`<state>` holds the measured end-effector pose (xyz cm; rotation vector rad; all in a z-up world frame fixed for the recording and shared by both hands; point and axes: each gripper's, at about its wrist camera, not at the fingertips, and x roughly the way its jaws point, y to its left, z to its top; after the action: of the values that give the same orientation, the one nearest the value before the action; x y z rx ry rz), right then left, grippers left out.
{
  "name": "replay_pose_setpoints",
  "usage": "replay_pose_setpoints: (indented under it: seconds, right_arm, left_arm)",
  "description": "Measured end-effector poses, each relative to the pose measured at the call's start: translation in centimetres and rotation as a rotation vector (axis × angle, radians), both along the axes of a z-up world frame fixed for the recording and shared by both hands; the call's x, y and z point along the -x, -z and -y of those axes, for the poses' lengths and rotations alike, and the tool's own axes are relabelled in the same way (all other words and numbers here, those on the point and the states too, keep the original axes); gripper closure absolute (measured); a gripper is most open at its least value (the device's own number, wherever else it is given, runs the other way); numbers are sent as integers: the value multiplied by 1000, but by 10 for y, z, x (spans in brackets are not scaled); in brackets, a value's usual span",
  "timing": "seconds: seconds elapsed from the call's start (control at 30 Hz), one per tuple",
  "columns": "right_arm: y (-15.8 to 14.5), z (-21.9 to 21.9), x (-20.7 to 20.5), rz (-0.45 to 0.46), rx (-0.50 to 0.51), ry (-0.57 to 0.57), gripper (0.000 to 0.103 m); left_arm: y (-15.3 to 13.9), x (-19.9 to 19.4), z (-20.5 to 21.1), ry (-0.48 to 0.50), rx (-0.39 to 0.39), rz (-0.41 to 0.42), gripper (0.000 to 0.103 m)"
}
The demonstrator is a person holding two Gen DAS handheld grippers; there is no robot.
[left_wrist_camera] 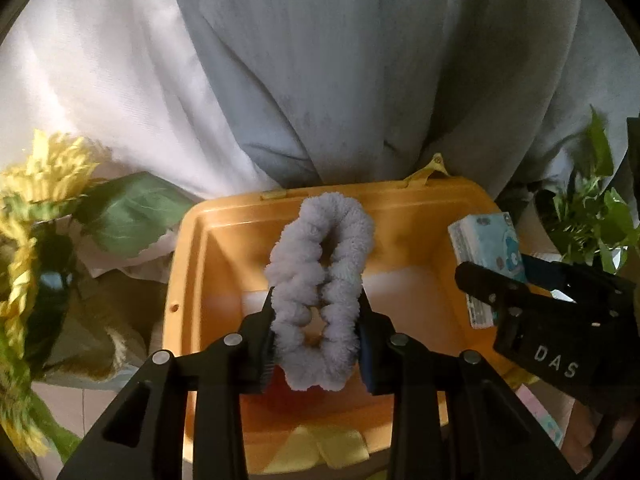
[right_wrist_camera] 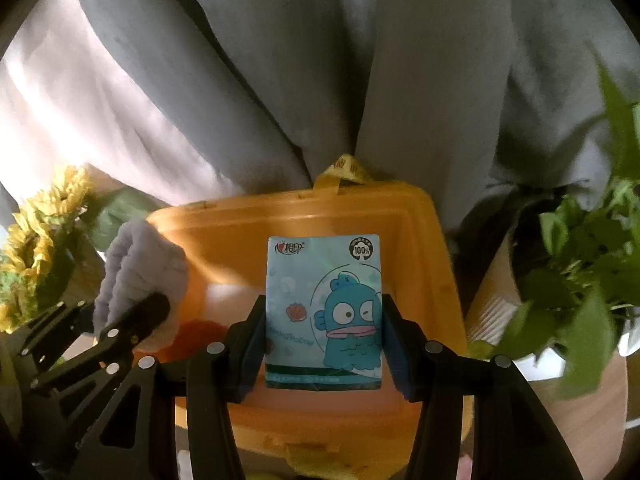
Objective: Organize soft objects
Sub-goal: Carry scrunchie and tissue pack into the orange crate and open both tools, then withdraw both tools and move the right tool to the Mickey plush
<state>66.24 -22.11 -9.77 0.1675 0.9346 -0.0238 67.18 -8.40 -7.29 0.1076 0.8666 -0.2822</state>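
A fluffy lavender scrunchie point(left_wrist_camera: 320, 256) hangs over the open orange bin point(left_wrist_camera: 208, 216), and my left gripper point(left_wrist_camera: 318, 300) is shut on its lower half with both pads pressing its sides. My right gripper point(right_wrist_camera: 324, 304) is shut on a light blue tissue pack point(right_wrist_camera: 324, 312) printed with a blue cartoon fish, held upright above the same bin point(right_wrist_camera: 240, 216). In the left wrist view the tissue pack point(left_wrist_camera: 488, 240) and right gripper point(left_wrist_camera: 500, 292) sit at the bin's right side. In the right wrist view the scrunchie point(right_wrist_camera: 140, 256) and left gripper point(right_wrist_camera: 152, 304) are at the bin's left.
Grey curtain folds point(left_wrist_camera: 320, 60) hang right behind the bin. Artificial sunflowers point(left_wrist_camera: 44, 184) stand to the left, a leafy green plant point(right_wrist_camera: 580, 272) to the right. A red-orange item point(right_wrist_camera: 196, 336) lies inside the bin. A yellow ribbon handle point(right_wrist_camera: 344, 168) sticks up at its far rim.
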Motion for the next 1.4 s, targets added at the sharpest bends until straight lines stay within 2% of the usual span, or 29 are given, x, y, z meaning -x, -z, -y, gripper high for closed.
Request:
replay_pose_setpoints:
  seconds: [0.13, 0.3, 0.43, 0.8, 1.17, 1.4]
  right_arm:
    - [10, 0, -11, -49, -3, -10, 49]
    - [15, 3, -17, -87, -43, -14, 47]
    - [11, 7, -15, -78, -54, 3, 37]
    - [-28, -3, 19, 19, -21, -3, 37]
    - [-67, -15, 83, 135, 25, -2, 37]
    - [-74, -25, 126, 194, 69, 24, 37]
  left_arm:
    - [5, -8, 3, 5, -16, -16, 59]
    - [4, -8, 4, 8, -30, -11, 38]
    - [-1, -2, 0, 4, -34, 8, 35]
    - [-34, 47, -20, -24, -12, 99, 23]
    - [-58, 117, -41, -45, -2, 204, 21]
    - [-55, 158, -55, -68, -2, 221, 20]
